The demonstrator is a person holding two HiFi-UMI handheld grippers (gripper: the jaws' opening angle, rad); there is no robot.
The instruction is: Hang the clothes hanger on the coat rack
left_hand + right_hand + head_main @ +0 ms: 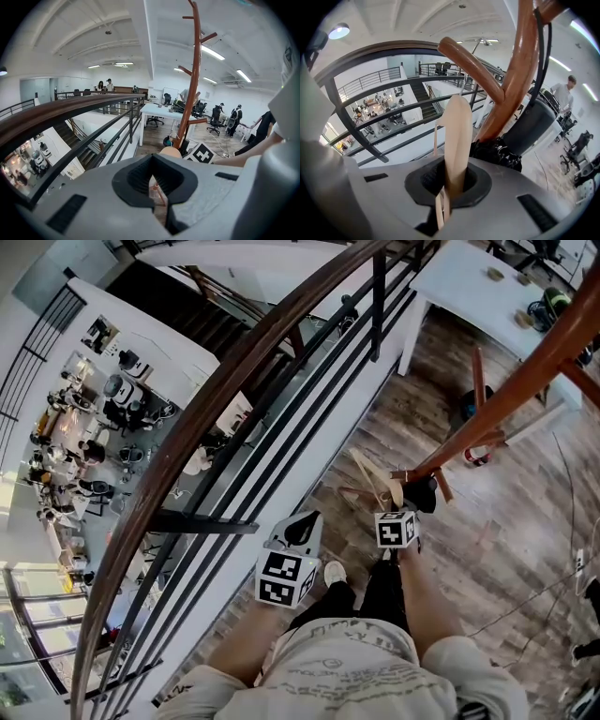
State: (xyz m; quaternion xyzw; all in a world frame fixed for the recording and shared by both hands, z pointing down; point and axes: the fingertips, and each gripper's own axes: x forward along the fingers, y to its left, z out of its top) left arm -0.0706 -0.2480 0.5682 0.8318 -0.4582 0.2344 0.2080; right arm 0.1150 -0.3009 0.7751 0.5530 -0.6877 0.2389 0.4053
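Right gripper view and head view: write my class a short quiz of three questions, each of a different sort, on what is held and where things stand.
1. What is clamped in the tongs of the right gripper? A: a clothes hanger. B: a towel. C: nothing.
2. True or false: in the head view, the railing runs on the right gripper's side.
3. Fill in: the coat rack is made of reddish-brown ____.

Key: 1 A. 2 False; it runs on the side of the left gripper. 3 wood.
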